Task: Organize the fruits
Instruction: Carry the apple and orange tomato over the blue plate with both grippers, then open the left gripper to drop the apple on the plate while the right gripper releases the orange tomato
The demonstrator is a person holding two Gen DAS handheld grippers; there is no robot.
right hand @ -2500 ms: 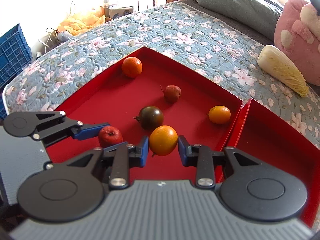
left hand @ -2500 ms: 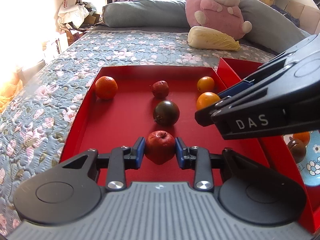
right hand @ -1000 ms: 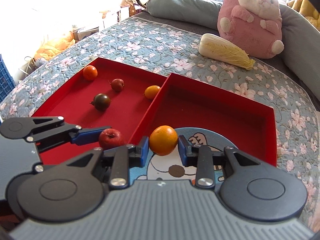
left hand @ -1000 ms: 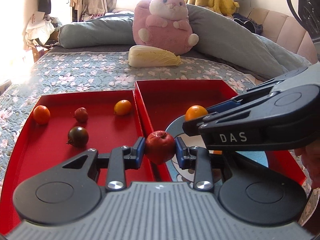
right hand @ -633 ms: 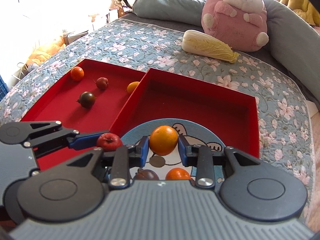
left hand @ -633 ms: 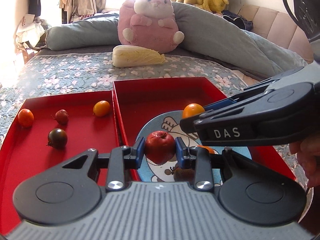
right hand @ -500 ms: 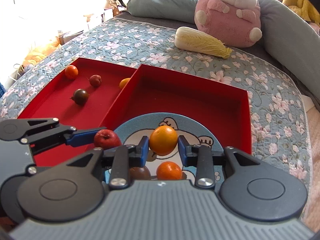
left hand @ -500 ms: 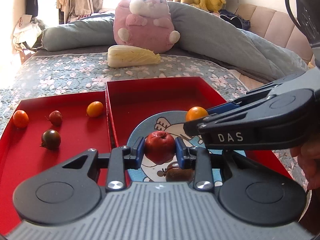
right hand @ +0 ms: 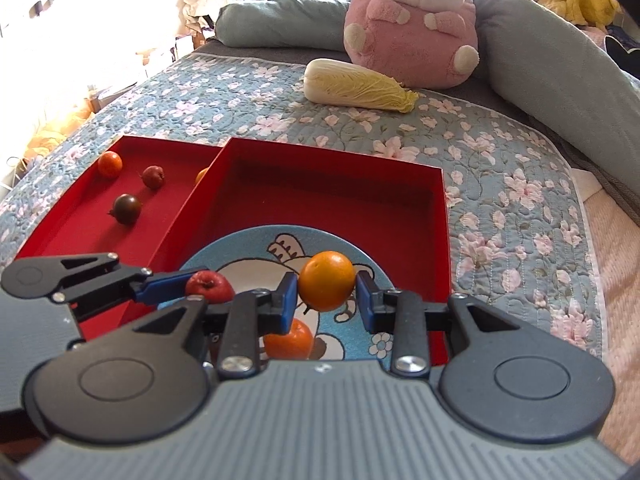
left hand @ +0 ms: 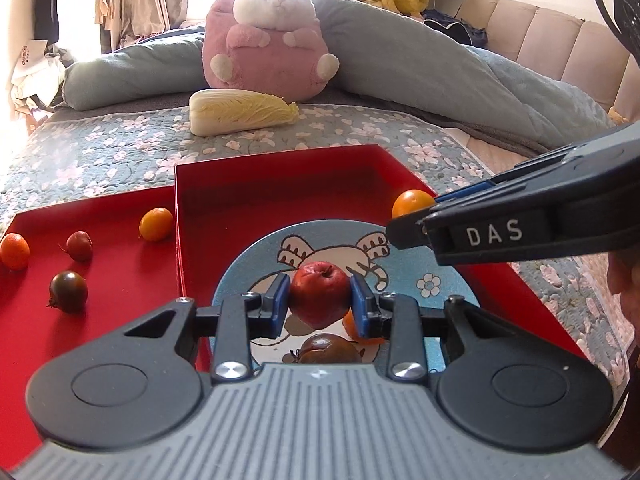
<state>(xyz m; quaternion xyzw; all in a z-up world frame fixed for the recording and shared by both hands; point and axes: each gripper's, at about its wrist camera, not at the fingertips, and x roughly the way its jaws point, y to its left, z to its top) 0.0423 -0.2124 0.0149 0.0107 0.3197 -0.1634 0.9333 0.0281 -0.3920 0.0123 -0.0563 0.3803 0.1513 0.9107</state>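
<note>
Red apple is sitting clenched in the left gripper, hanging directly over the blue cartoon plate, while the right gripper is grasping an orange over the plate's far half. Both loads are hanging above the plate, so the drop is lying straight down; a dark fruit and another orange are already resting on the plate's near part, crowding the landing

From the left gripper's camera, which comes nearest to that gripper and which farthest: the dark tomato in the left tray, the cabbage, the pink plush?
1. Dark tomato, in the left red tray, nearest the left gripper.
2. Cabbage, on the quilt beyond the trays.
3. Pink plush, behind the cabbage, farthest.
</note>
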